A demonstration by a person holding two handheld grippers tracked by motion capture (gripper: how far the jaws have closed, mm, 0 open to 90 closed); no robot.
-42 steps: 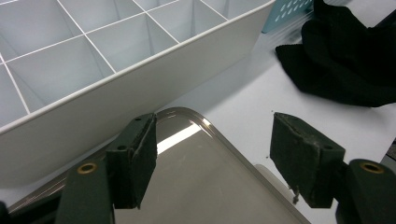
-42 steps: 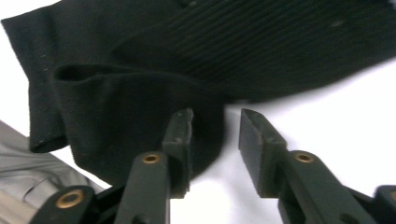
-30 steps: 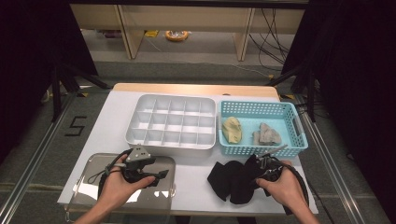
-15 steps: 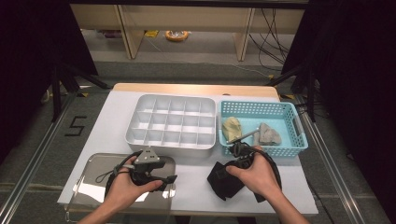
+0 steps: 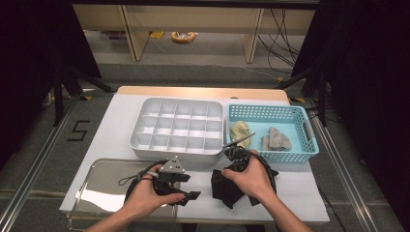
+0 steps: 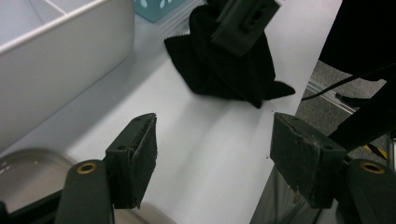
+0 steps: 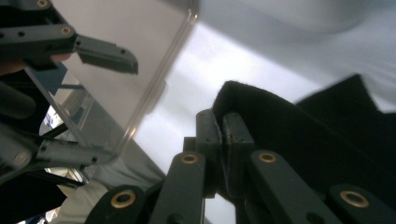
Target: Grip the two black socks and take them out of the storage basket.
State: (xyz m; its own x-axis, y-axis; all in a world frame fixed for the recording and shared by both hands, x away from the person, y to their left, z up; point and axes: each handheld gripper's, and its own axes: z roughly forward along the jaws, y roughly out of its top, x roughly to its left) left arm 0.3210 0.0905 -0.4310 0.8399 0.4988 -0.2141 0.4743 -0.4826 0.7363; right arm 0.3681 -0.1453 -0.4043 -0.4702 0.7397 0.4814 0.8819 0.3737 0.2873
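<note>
— Where were things, relative to the divided tray (image 5: 178, 126)?

— Left tongs (image 5: 186, 189) hovered spread and empty just in front of it. To their right, right tongs (image 7: 223, 135) pinched the black cloth (image 5: 227, 186) against the counter (image 5: 300, 193), near the tray's front right corner. The blue basket (image 5: 309, 133) sat beside the tray's right side.

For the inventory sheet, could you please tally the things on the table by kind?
Black cloth: 1
White compartment box: 1
Blue basket: 1
Clear lid: 1
Items in the basket, one yellowish and one grey: 2
Total: 6
</note>
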